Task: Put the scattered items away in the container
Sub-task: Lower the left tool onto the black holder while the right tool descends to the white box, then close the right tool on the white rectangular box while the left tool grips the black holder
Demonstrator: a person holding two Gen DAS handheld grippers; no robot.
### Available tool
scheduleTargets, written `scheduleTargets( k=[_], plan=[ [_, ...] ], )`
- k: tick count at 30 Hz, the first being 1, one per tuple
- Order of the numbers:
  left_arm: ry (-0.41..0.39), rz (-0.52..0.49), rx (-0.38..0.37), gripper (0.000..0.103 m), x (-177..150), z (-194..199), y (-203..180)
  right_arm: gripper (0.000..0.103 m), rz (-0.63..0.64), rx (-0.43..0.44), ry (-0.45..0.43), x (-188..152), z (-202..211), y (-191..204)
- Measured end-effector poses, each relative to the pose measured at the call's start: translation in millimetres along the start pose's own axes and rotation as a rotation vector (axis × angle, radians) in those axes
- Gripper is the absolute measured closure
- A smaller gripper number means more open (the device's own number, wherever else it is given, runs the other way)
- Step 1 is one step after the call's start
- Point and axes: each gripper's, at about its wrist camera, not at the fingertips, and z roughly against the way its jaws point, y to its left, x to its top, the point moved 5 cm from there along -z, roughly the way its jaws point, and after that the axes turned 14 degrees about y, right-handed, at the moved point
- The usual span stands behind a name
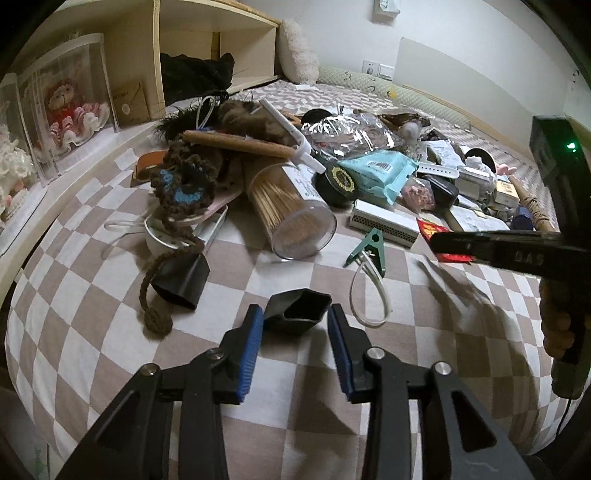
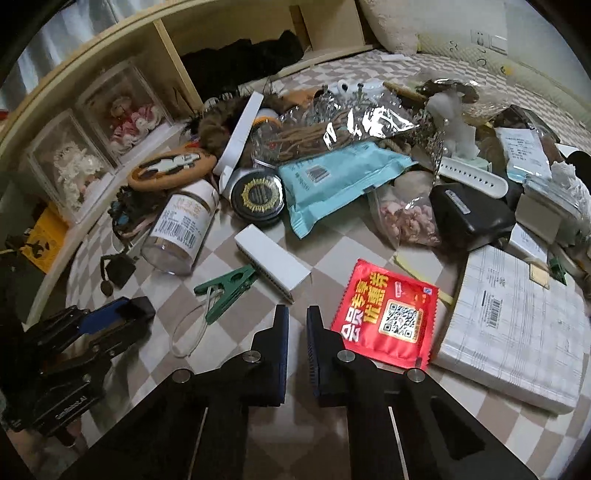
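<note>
A heap of scattered items lies on a checkered bed cover (image 1: 92,325). My left gripper (image 1: 295,319) is open, its blue pads either side of a small black angular cap (image 1: 299,310); I cannot tell if they touch it. A second black cap (image 1: 181,280) lies to its left. My right gripper (image 2: 297,321) is nearly shut and empty, just left of a red packet (image 2: 388,317). A green clip (image 2: 227,288) with a white loop lies ahead left of it. The left gripper shows in the right wrist view (image 2: 118,317). No container is clearly seen.
A clear jar of sticks (image 1: 291,218), a teal wipes pack (image 2: 332,177), a white box (image 2: 273,258), a black round tin (image 2: 258,194) and a white papers bundle (image 2: 513,332) lie around. A wooden shelf (image 1: 207,33) and boxed dolls (image 1: 70,103) stand at left.
</note>
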Motion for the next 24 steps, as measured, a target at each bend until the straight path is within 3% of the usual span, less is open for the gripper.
scheduleTargets(
  k=[12,13,14,15,16,20,21,22,24],
  plan=[
    [-0.024,-0.025,-0.011,0.056,5,-5,-4,0.091,-0.006,0.006,0.005,13,-3,-10],
    [-0.025,-0.029,-0.012,0.056,5,-5,-5,0.081,-0.007,0.007,0.006,14,-3,-11],
    [-0.026,-0.032,-0.015,0.058,5,-5,-5,0.049,-0.010,0.009,0.004,15,-3,-11],
    [-0.027,-0.035,-0.017,0.064,4,-4,-6,0.035,-0.006,0.004,-0.012,15,-1,-10],
    [-0.027,-0.036,-0.018,0.064,4,-4,-6,0.030,-0.002,-0.001,-0.029,16,1,-9],
    [-0.026,-0.036,-0.020,0.064,3,-4,-6,0.031,0.095,-0.014,-0.032,18,-2,2],
    [-0.025,-0.037,-0.021,0.064,3,-4,-6,0.033,0.136,-0.022,-0.019,19,-6,5],
    [-0.024,-0.037,-0.022,0.064,4,-4,-5,0.044,0.164,-0.026,-0.011,20,-8,7],
    [-0.021,-0.036,-0.024,0.064,3,-3,-4,0.049,0.222,-0.012,0.015,22,-15,11]
  ],
)
